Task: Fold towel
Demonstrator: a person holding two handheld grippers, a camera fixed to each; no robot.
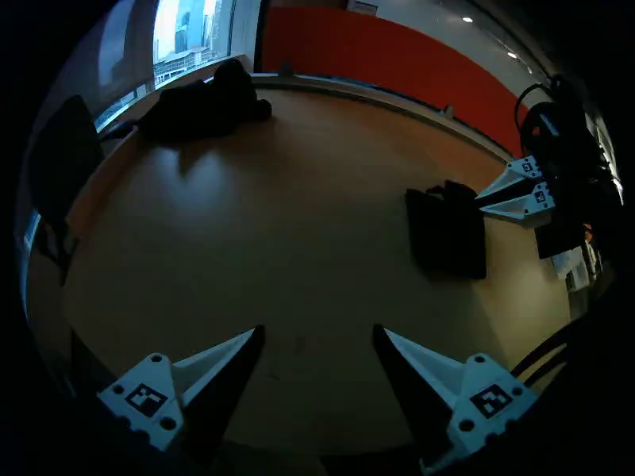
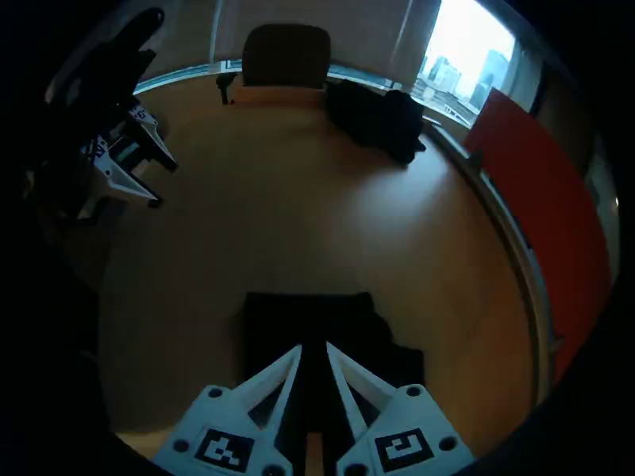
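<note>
A dark towel (image 1: 446, 234) lies folded into a small rectangle on the wooden table (image 1: 262, 230), right of centre in the left gripper view. My right gripper (image 1: 481, 199) reaches its far right corner, fingers nearly together on a raised bit of cloth. In the right gripper view, the towel (image 2: 278, 325) lies directly under the right gripper (image 2: 313, 351), whose fingertips are pinched with only a thin dark gap. My left gripper (image 1: 317, 337) hovers open over bare table, well apart from the towel. It appears as the left gripper (image 2: 163, 182) at the far left, held by a dark-sleeved hand.
A dark heap of clothing or a bag (image 1: 206, 107) rests at the table's far edge by the window, seen as the heap (image 2: 377, 119) in the right gripper view. A chair (image 2: 286, 51) stands behind the table. A red wall panel (image 1: 381, 55) runs along one side.
</note>
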